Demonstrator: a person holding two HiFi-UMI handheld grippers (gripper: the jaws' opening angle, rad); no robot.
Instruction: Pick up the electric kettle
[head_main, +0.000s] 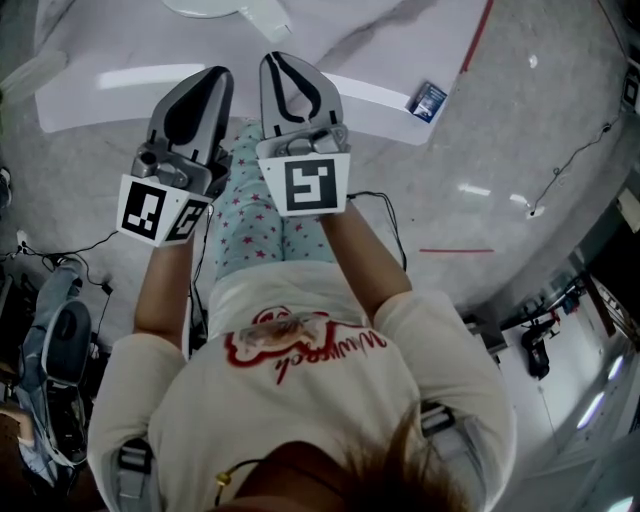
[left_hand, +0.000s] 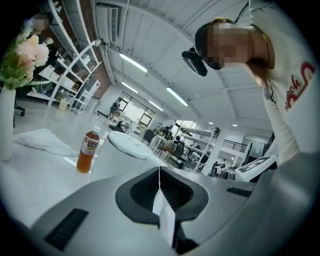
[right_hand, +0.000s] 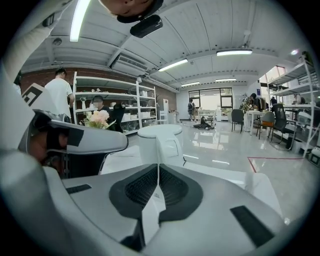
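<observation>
Both grippers are held out side by side over the person's lap, short of the near edge of the white table (head_main: 110, 95). The left gripper (head_main: 207, 88) has its jaws pressed together with nothing between them; in its own view only a thin seam runs between the dark ribbed pads (left_hand: 145, 192). The right gripper (head_main: 288, 72) is the same, its jaws together and empty, with a hairline seam in its own view (right_hand: 158, 172).

The white electric kettle (right_hand: 160, 142) stands on the table beyond both grippers and apart from them, straight ahead of the right jaws and a little left of the left jaws (left_hand: 125, 155). Its round flat lid is on, and its handle side faces the right gripper.

Just left of the kettle stands a bottle of amber tea (left_hand: 89, 150) with a white cap. Further left are a folded white cloth (left_hand: 45, 142) and a white vase (left_hand: 6, 122) of pale flowers (left_hand: 22, 55). A small blue packet (head_main: 428, 100) lies at the table's right corner, well apart from the kettle. Red tape (head_main: 455, 250) marks the glossy floor to the right.
</observation>
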